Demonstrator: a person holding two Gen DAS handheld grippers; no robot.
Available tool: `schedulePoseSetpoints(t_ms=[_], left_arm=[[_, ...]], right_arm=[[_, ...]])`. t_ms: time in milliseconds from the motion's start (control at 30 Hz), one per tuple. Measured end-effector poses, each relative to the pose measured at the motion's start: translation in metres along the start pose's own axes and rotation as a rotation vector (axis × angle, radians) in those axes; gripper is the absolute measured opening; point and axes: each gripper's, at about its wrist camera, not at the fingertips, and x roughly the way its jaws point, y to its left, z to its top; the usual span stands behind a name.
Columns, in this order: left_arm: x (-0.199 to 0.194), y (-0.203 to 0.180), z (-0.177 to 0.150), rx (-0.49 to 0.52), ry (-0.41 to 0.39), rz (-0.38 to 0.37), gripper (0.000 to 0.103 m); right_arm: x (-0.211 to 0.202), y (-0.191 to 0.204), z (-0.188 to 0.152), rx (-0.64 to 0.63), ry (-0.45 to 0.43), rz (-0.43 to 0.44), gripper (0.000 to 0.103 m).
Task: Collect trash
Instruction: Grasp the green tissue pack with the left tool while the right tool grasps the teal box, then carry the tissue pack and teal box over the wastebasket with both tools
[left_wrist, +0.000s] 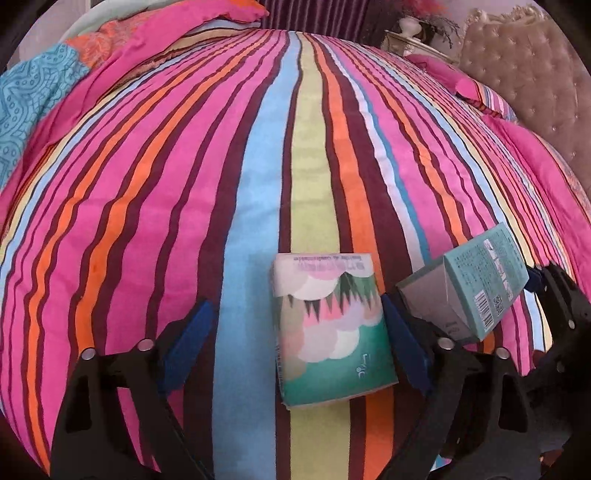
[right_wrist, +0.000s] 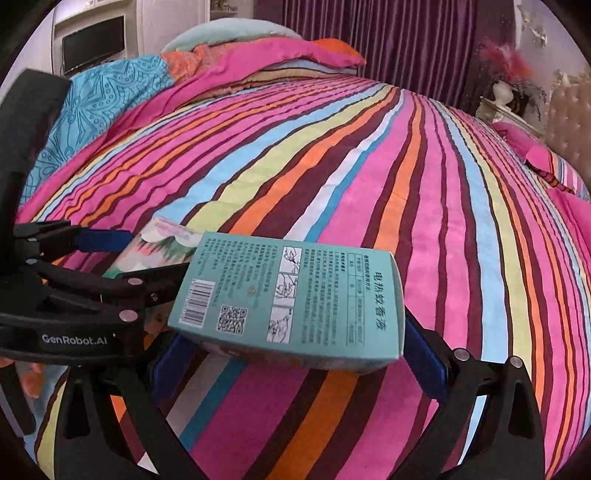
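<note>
A small tissue pack (left_wrist: 328, 332) with a green, pink and white print lies on the striped bedspread (left_wrist: 258, 166). My left gripper (left_wrist: 299, 332) is open, its blue pads on either side of the pack; the right pad (left_wrist: 404, 350) is close to the pack's edge. My right gripper (right_wrist: 295, 332) is shut on a teal cardboard box (right_wrist: 291, 295) with printed text and a barcode, held just above the bed. The box also shows in the left wrist view (left_wrist: 480, 284), to the right of the pack. The pack shows partly in the right wrist view (right_wrist: 162, 243), behind the left gripper.
A folded pink and blue quilt (right_wrist: 147, 85) lies at the bed's far left. A tufted headboard (left_wrist: 528, 81) and pink pillows (left_wrist: 476, 88) stand at right. Purple curtains (right_wrist: 388, 37) and a bedside table with a vase (right_wrist: 506, 99) are behind the bed.
</note>
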Motion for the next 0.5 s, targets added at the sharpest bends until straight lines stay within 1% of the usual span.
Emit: schedulePoseSetpoints(t_ms=[33,100,133,200,300,333,367,500], left_arm=[[0.0,0.0,0.001,0.013,-0.001,0.009,0.076],[0.0,0.001,0.002,0.035,0.0,0.04,0.057],[0.001,0.001,0.003,0.043,-0.001,0.052,0.053],[0.0,0.005,0.005,0.045,0.0,0.037,0.051],[-0.002,0.011,0.004,0.036,-0.002,0.012,0.05],[-0.003,0.011,0.003,0.034,-0.006,0.007,0.05],[-0.003,0.012,0.002,0.029,-0.009,0.002,0.05],[-0.008,0.015,-0.005,0.009,-0.024,-0.023,0.05]], right_arm=[[0.001,0.001,0.001,-0.007,0.0,-0.006,0.095],[-0.002,0.0,0.002,-0.007,-0.013,-0.024,0.095],[-0.003,-0.001,0.003,0.001,-0.023,-0.038,0.095],[-0.004,-0.009,0.004,0.043,-0.026,-0.057,0.095],[-0.001,-0.017,0.004,0.108,-0.006,-0.023,0.093],[-0.001,-0.018,0.003,0.12,-0.002,-0.011,0.088],[-0.001,-0.017,0.003,0.126,0.001,0.003,0.086],[-0.004,-0.011,0.001,0.145,0.015,-0.011,0.085]])
